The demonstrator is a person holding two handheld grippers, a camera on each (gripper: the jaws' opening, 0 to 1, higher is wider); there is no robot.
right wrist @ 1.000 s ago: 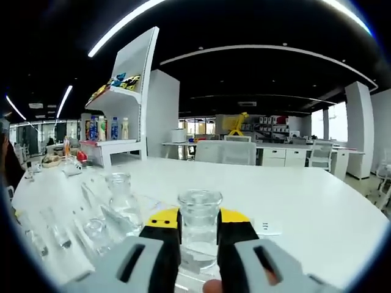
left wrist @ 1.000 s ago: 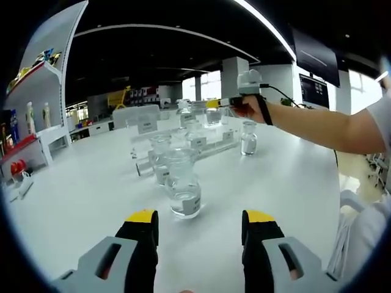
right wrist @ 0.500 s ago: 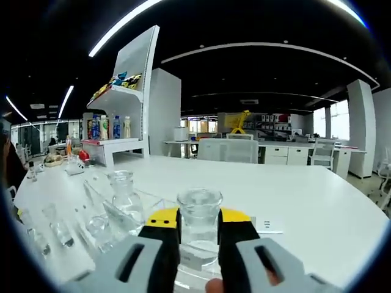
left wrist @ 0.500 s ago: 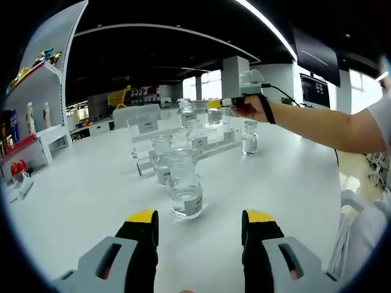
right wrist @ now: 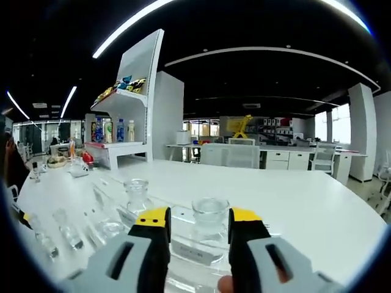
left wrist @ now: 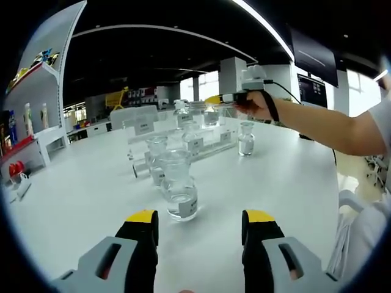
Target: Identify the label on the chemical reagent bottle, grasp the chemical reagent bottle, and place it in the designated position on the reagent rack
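Observation:
A clear glass reagent bottle point(right wrist: 209, 223) stands upright on the clear acrylic reagent rack point(right wrist: 189, 249), just behind a small label. My right gripper point(right wrist: 198, 218) is open, its yellow-tipped jaws on either side of the bottle and apart from it. In the left gripper view, the right gripper point(left wrist: 214, 99) hovers over the far end of the rack point(left wrist: 208, 145), held by a person's hand point(left wrist: 255, 105). My left gripper point(left wrist: 200, 220) is open and empty above the white table. A labelled bottle point(left wrist: 176, 190) with clear liquid stands a short way in front of it.
More glass bottles stand on and around the rack point(right wrist: 137, 194) point(left wrist: 246, 137) point(left wrist: 155, 154). Small bottles point(right wrist: 64, 227) sit at the left. A white shelf unit point(right wrist: 131, 110) with drinks stands behind the table. The person's arm point(left wrist: 324, 127) reaches across the right side.
My right gripper has opened and let go of the bottle, which now stands on the rack. The left gripper view has shifted only slightly.

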